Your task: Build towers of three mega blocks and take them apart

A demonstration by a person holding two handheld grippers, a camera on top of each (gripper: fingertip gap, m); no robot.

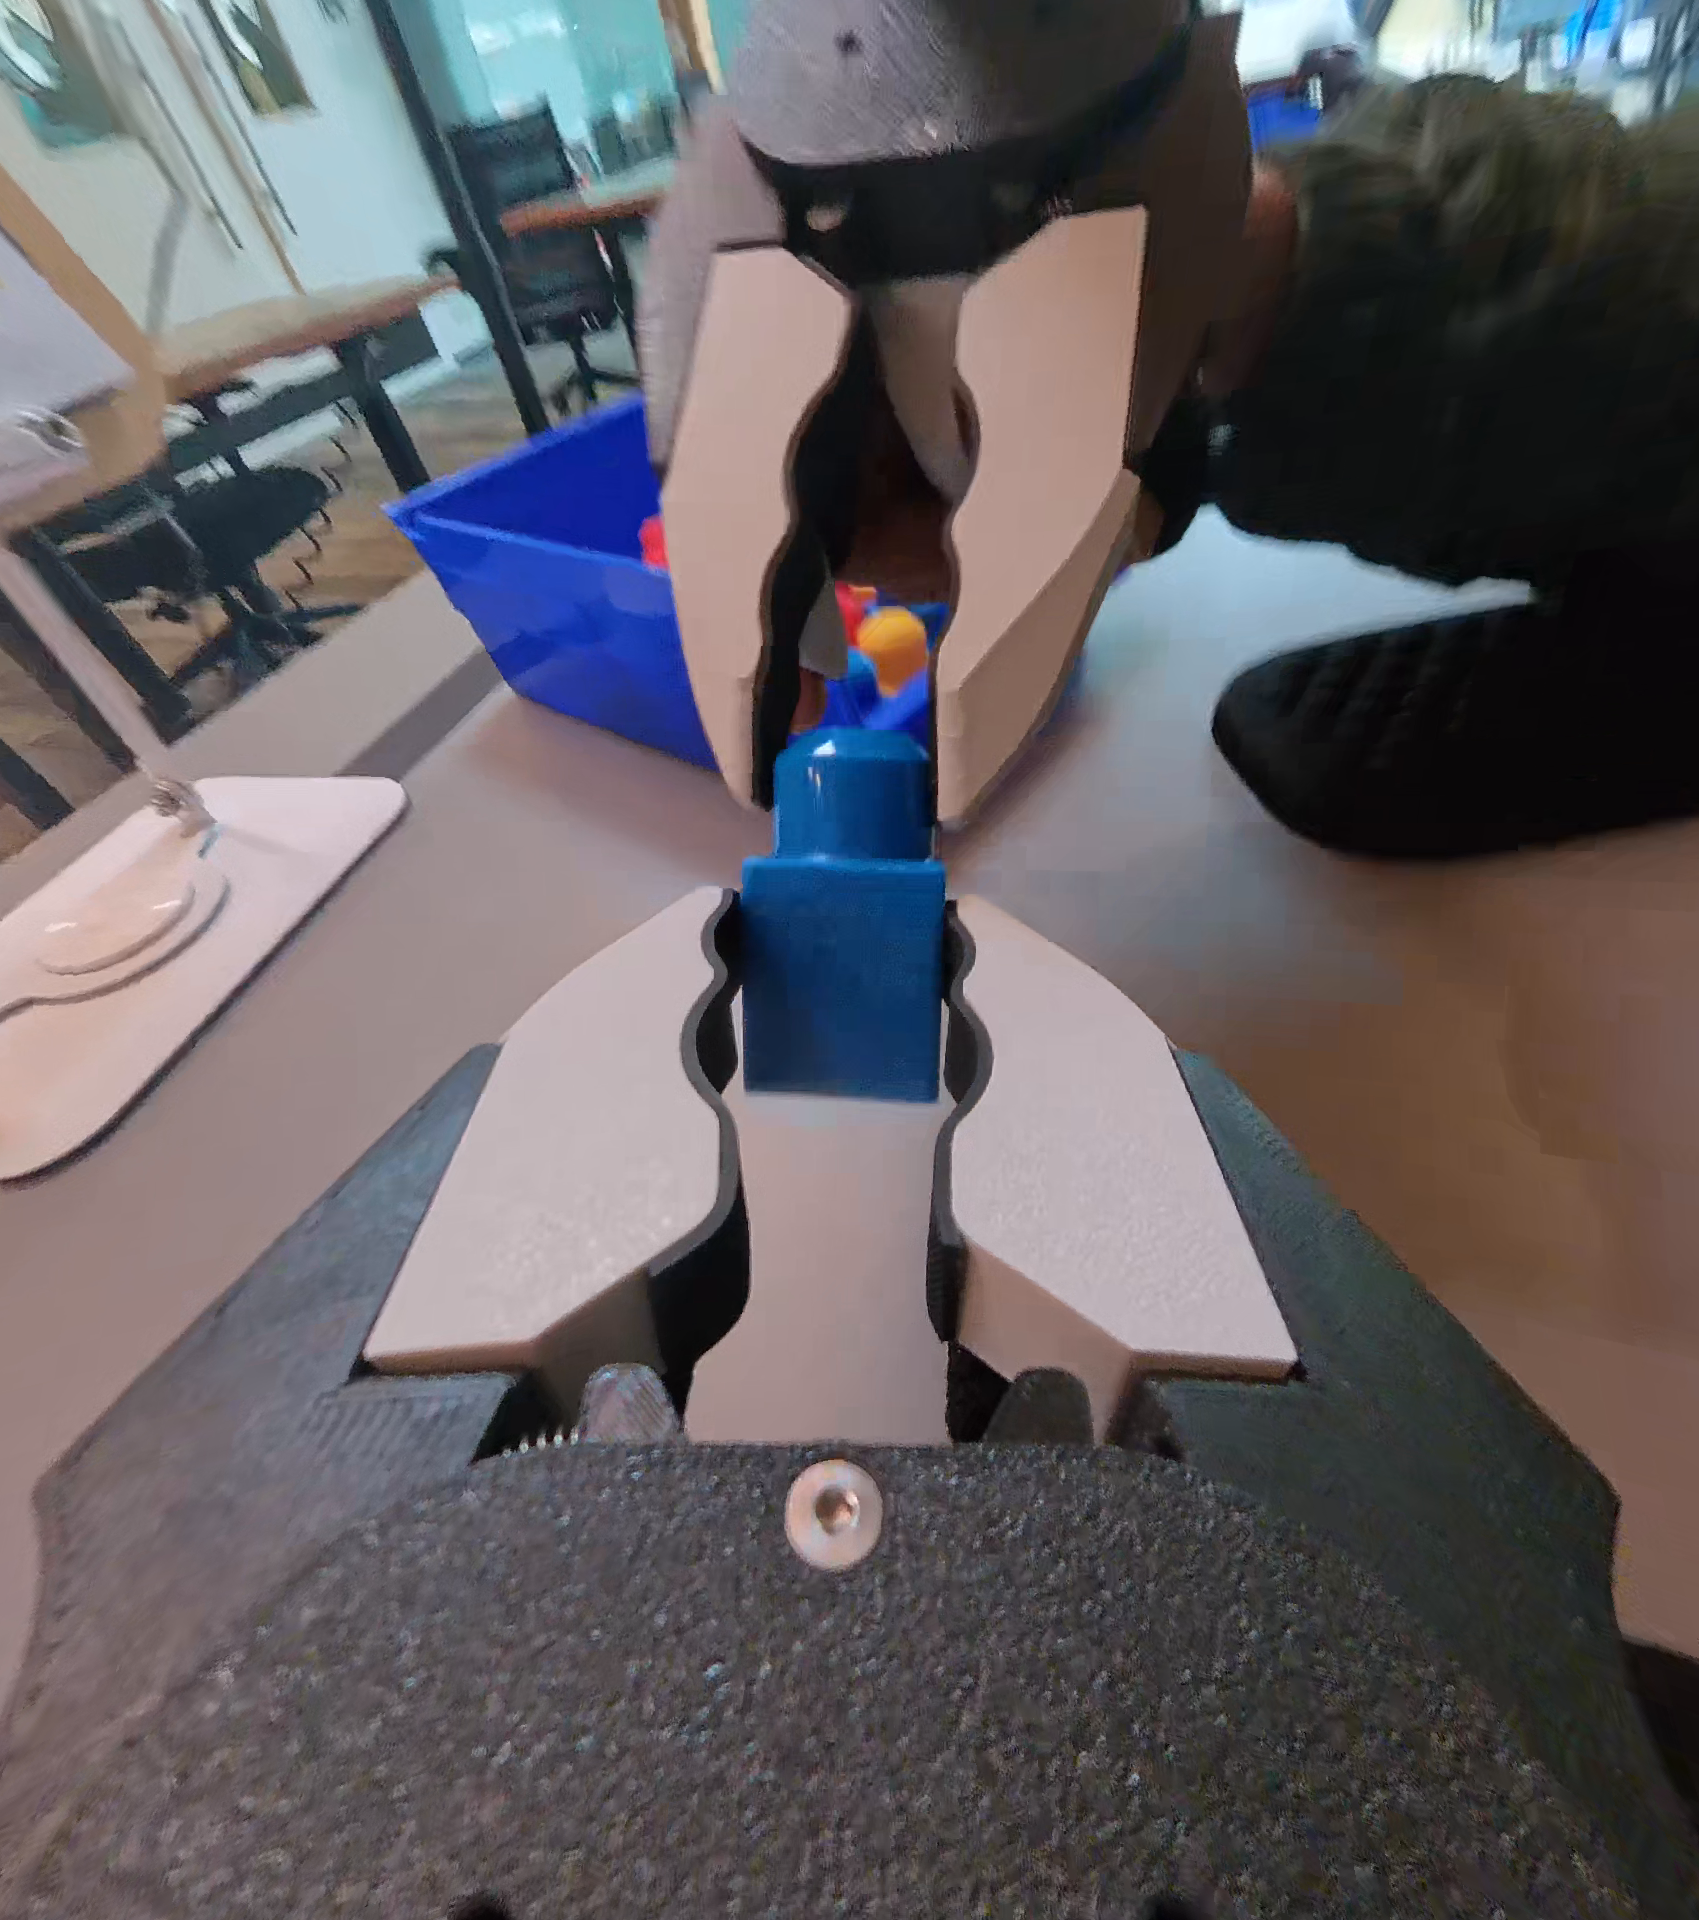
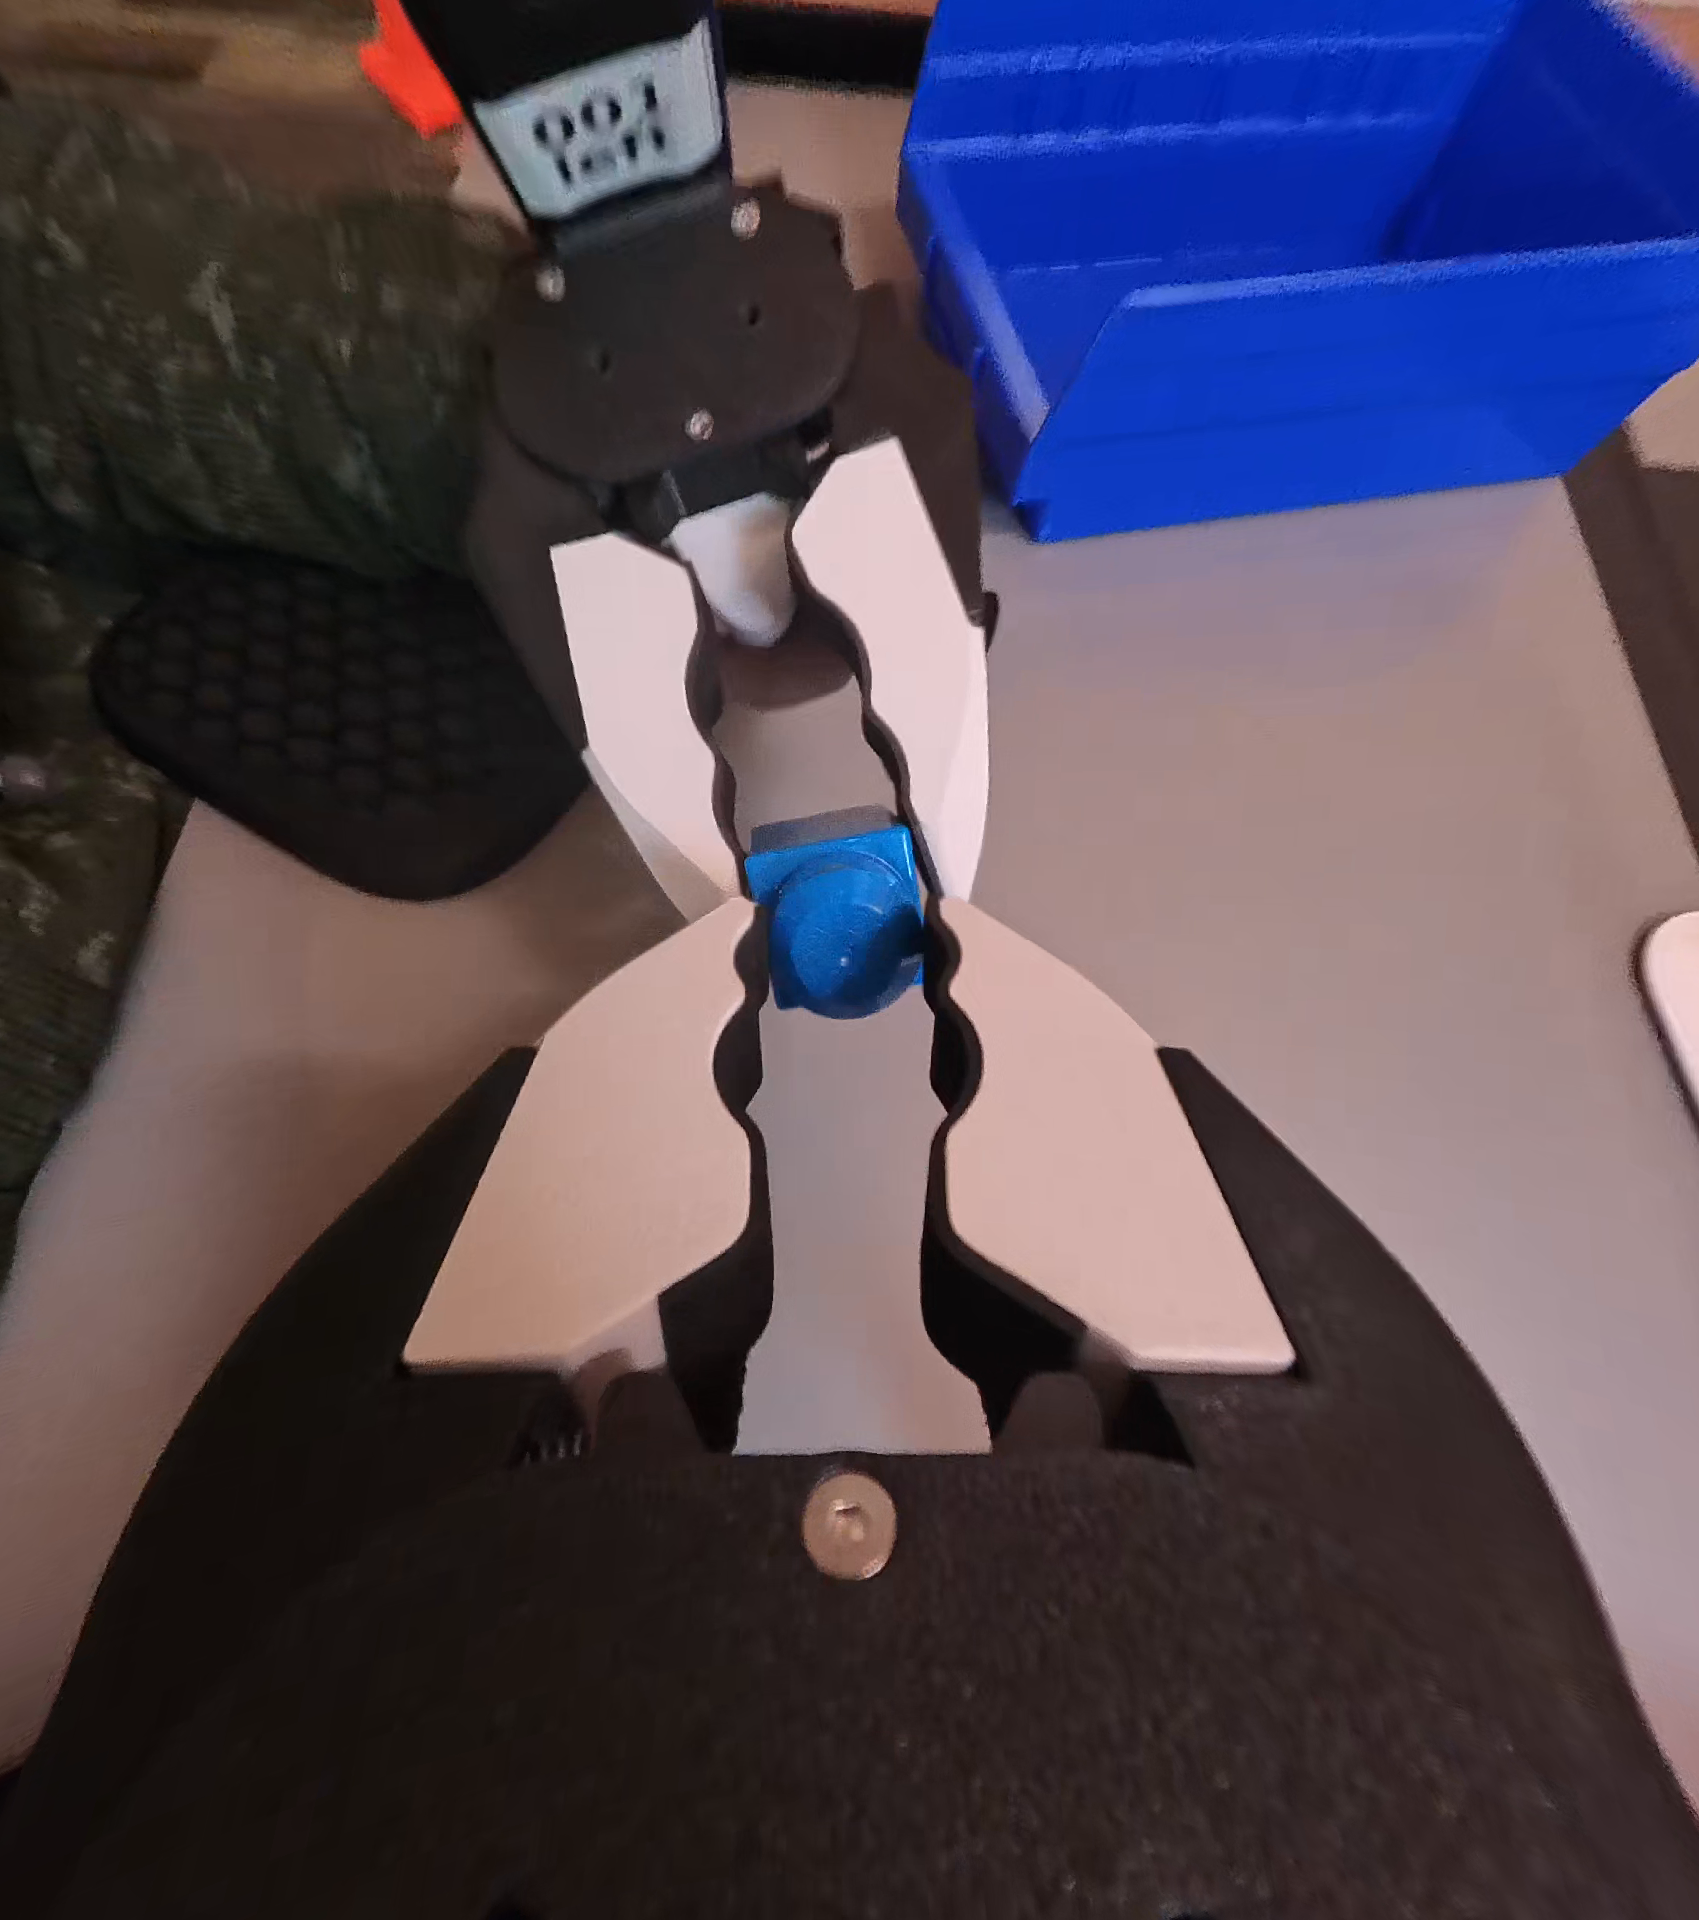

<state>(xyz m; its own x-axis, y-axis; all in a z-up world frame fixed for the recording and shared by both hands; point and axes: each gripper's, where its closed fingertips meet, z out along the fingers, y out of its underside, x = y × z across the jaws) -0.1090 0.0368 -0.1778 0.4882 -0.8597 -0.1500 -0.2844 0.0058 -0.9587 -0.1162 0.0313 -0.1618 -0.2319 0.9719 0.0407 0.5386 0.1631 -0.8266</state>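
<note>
One blue mega block with a single round stud stands upright above the table. My left gripper is shut on its square body from the sides. My right gripper comes down from above, and its fingertips close on the stud from both sides. In the right wrist view I look down on the block between my right gripper's tips. The left gripper holds it from the far side. No other block is attached to it.
A blue bin behind the grippers holds several coloured blocks; it also shows in the right wrist view. A white flat stand base lies to the left. A person's green sleeve and a black mesh pad are close by. The tips of both grippers are at nearly the same place.
</note>
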